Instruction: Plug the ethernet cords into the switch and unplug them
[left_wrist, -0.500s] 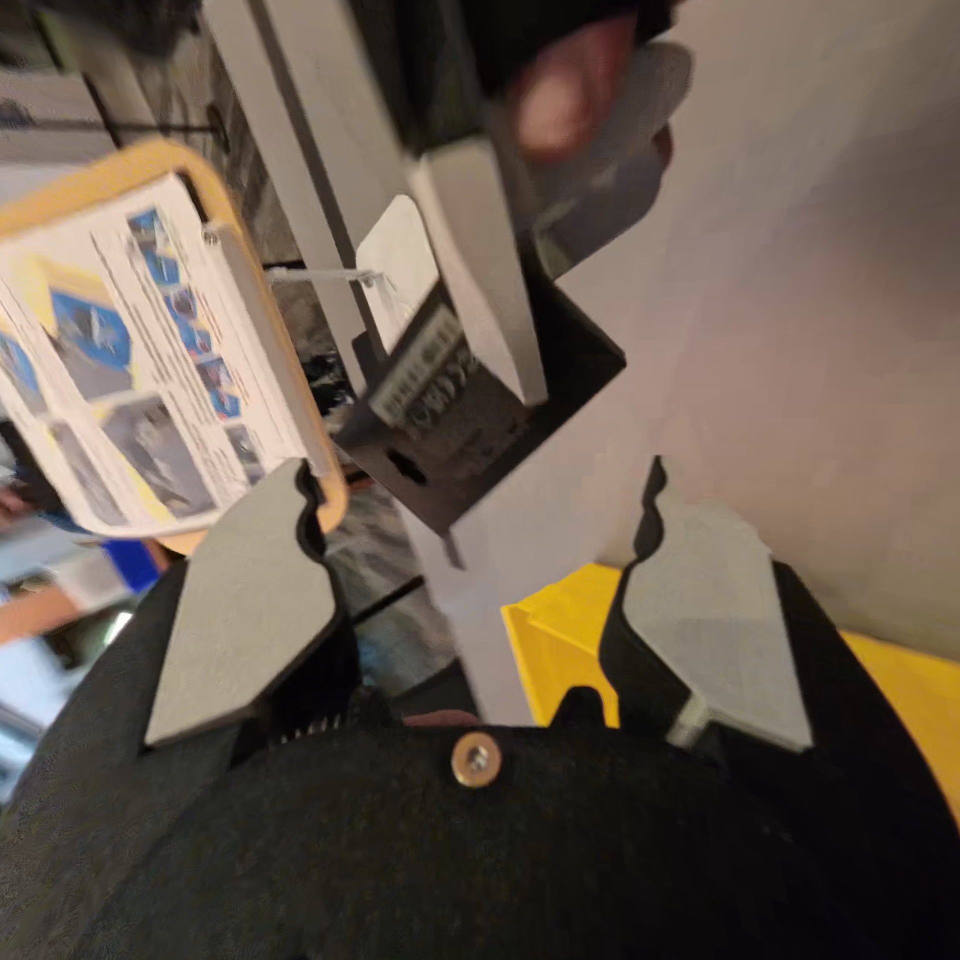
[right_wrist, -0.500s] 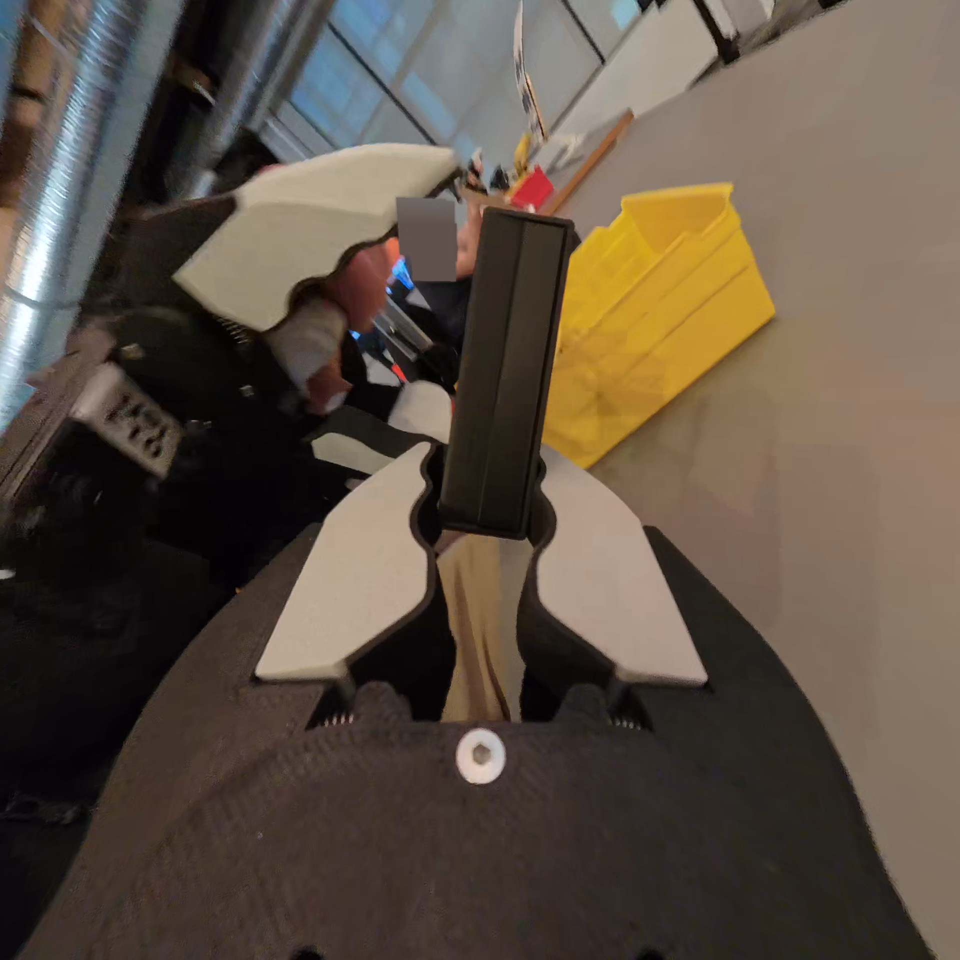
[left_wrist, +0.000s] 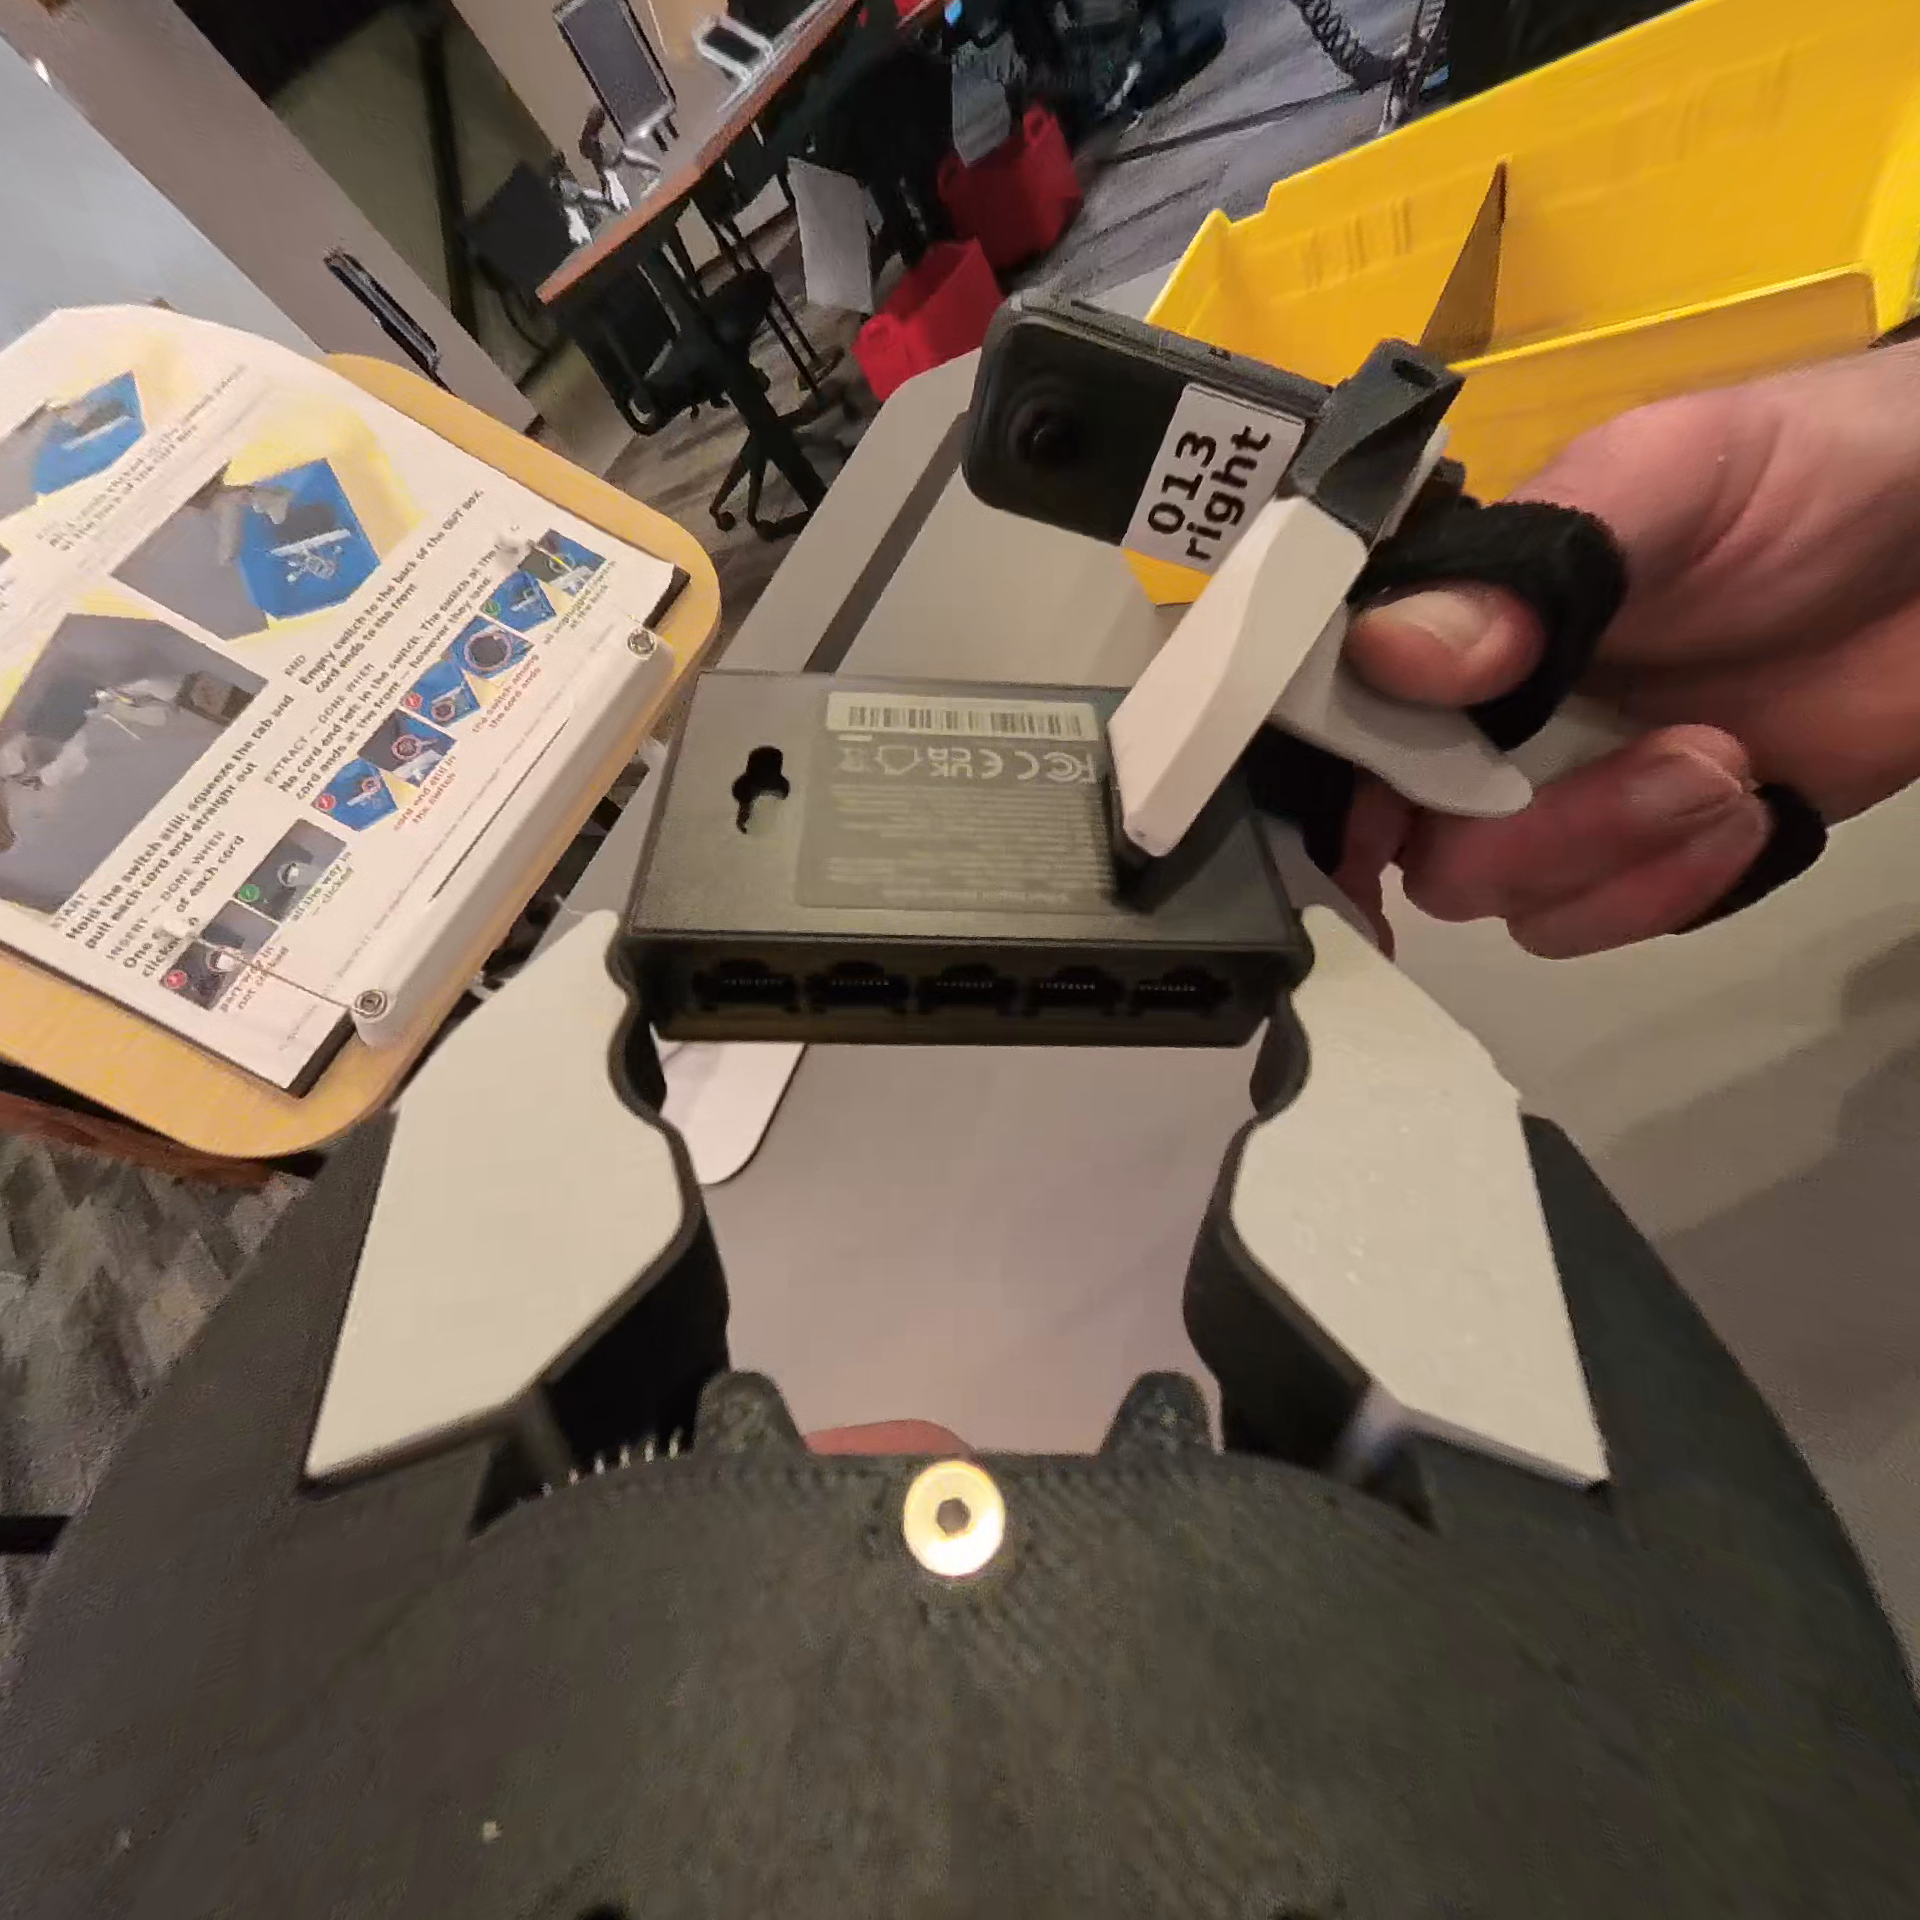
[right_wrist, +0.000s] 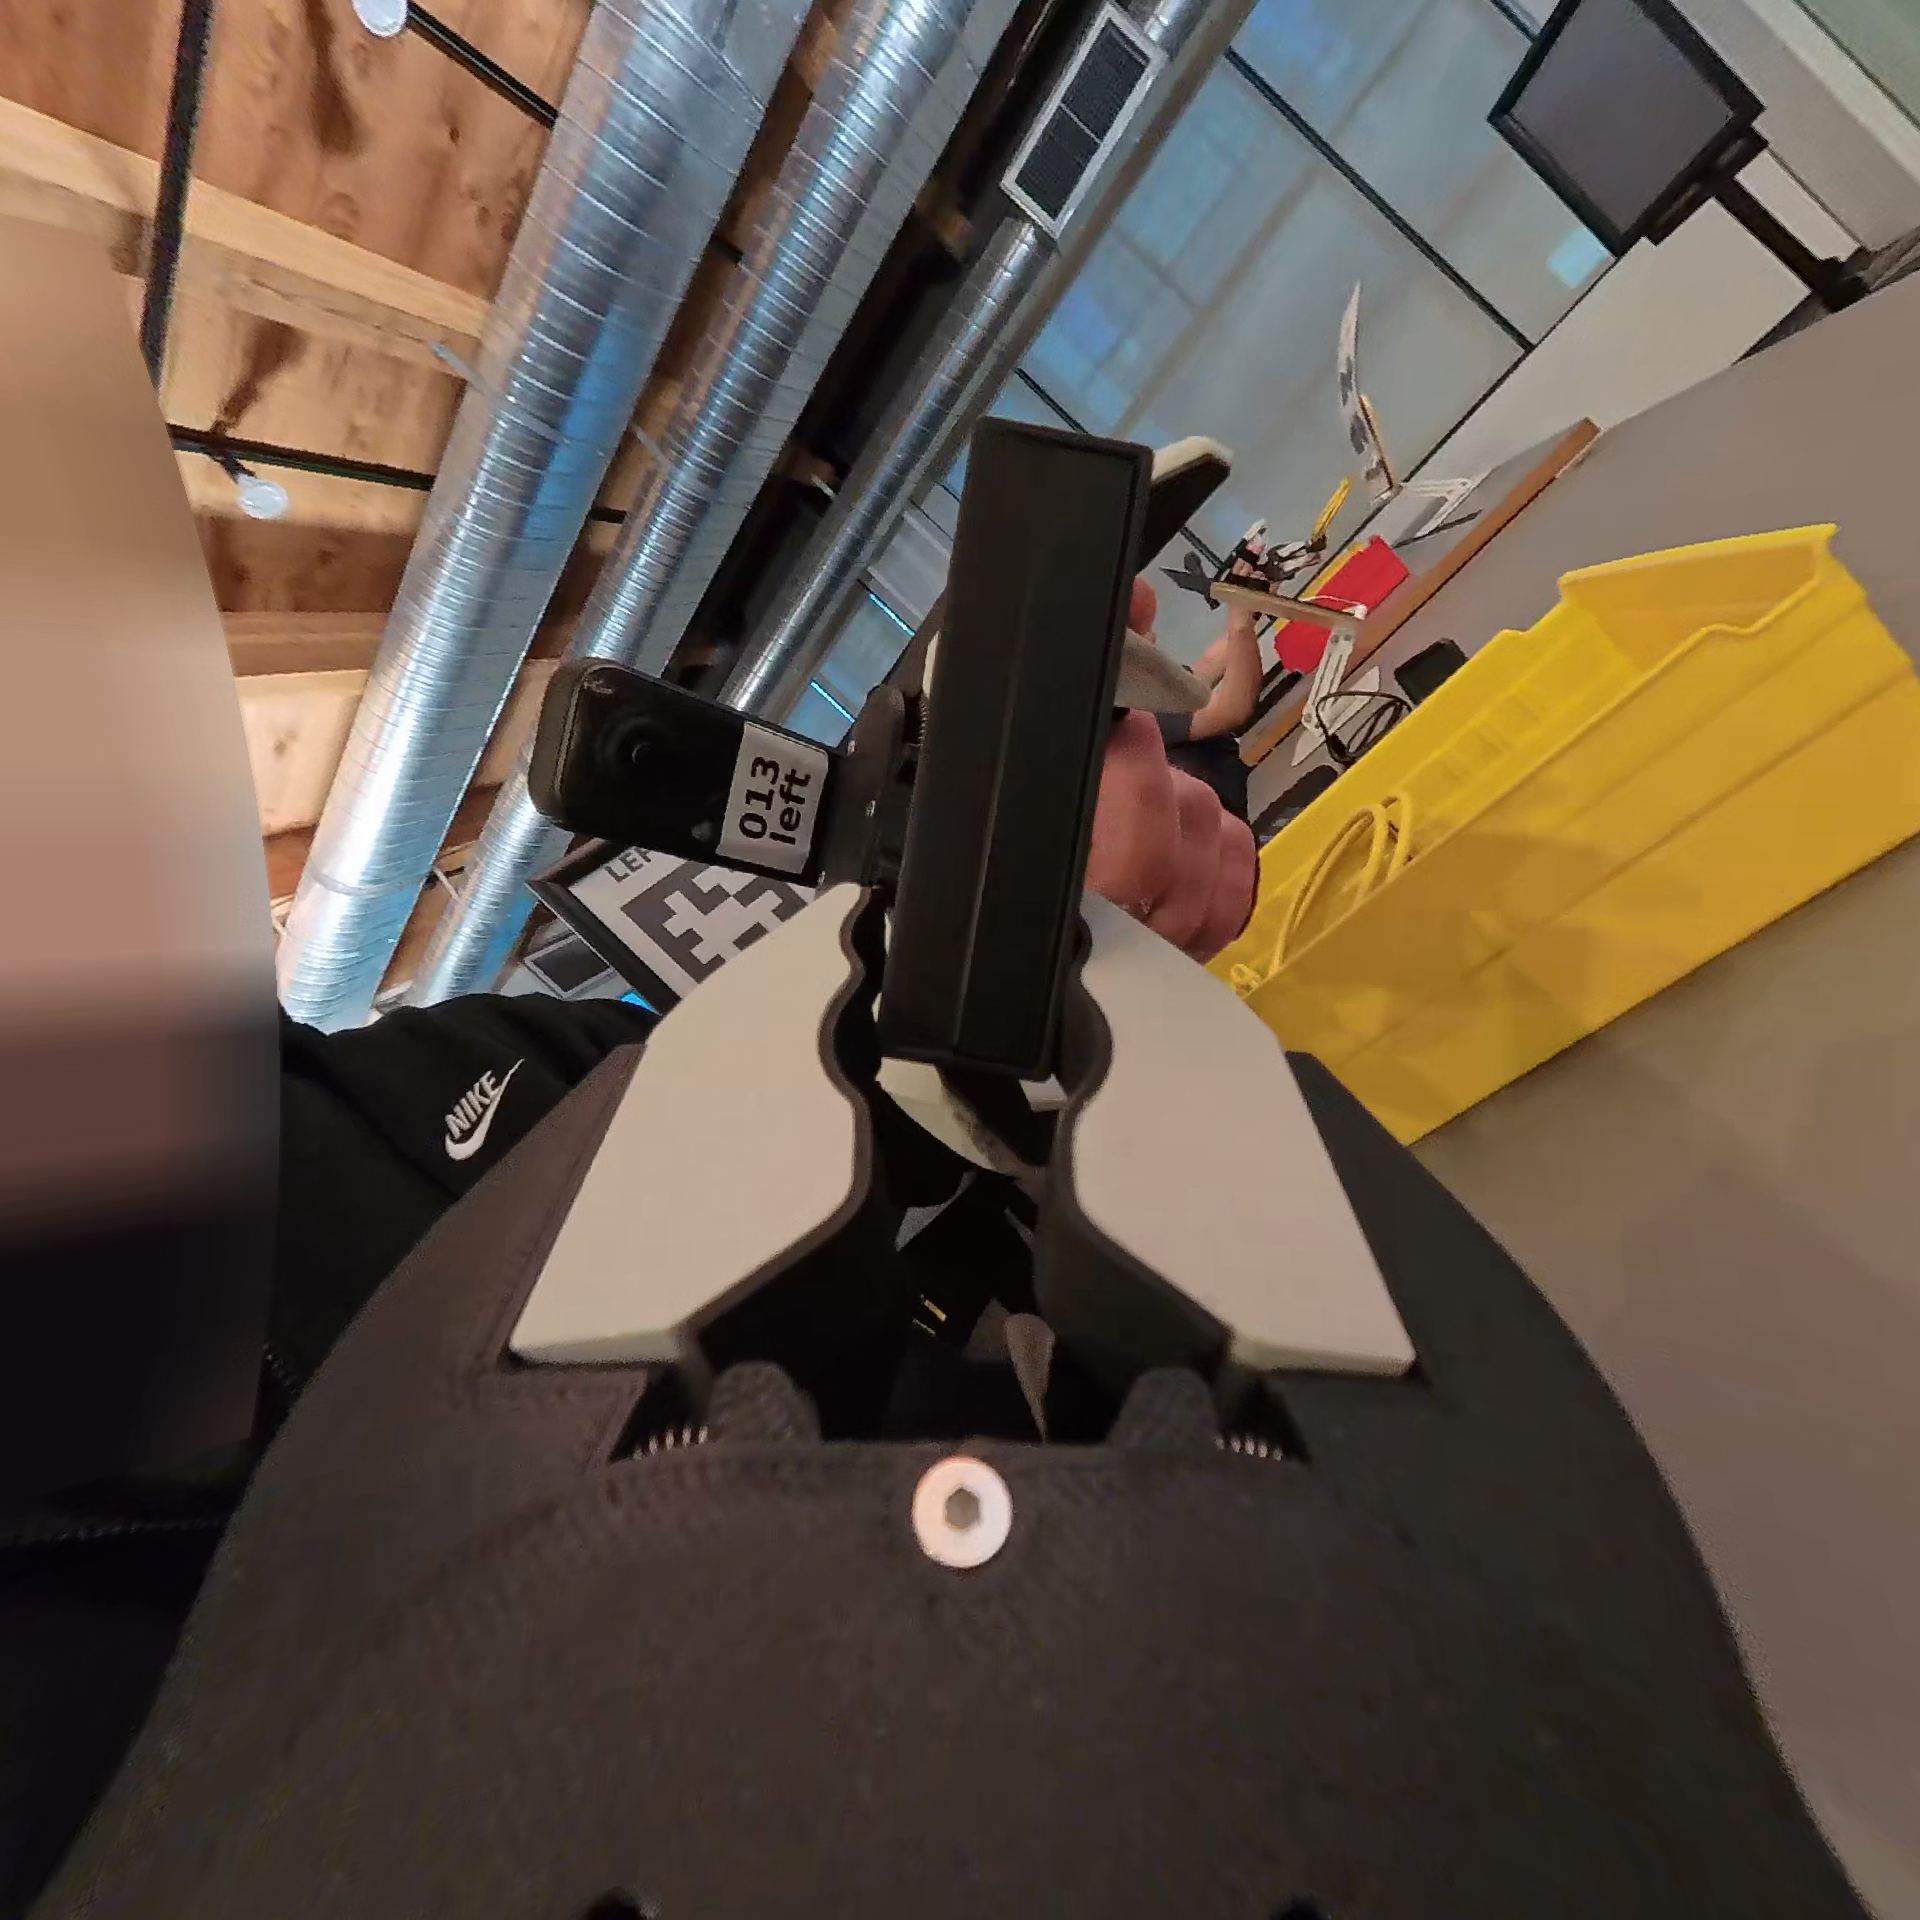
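Both grippers meet at the black switch (left_wrist: 961, 831). Right gripper (right_wrist: 971, 1049) pinches its end; left gripper (left_wrist: 951, 982) is spread wide around its port side, near a yellow bin (right_wrist: 1558, 831).

The black switch (left_wrist: 961, 862) is held off the grey bench (left_wrist: 1714, 1091), underside up, its row of empty ports facing near. The right gripper (left_wrist: 1174, 800) clamps its right end, while the left gripper (left_wrist: 956, 997) spreads its fingers (left_wrist: 520, 1174) around the port face. A yellow bin (left_wrist: 1558, 218) sits far right; an instruction sheet (left_wrist: 260, 665) lies left.
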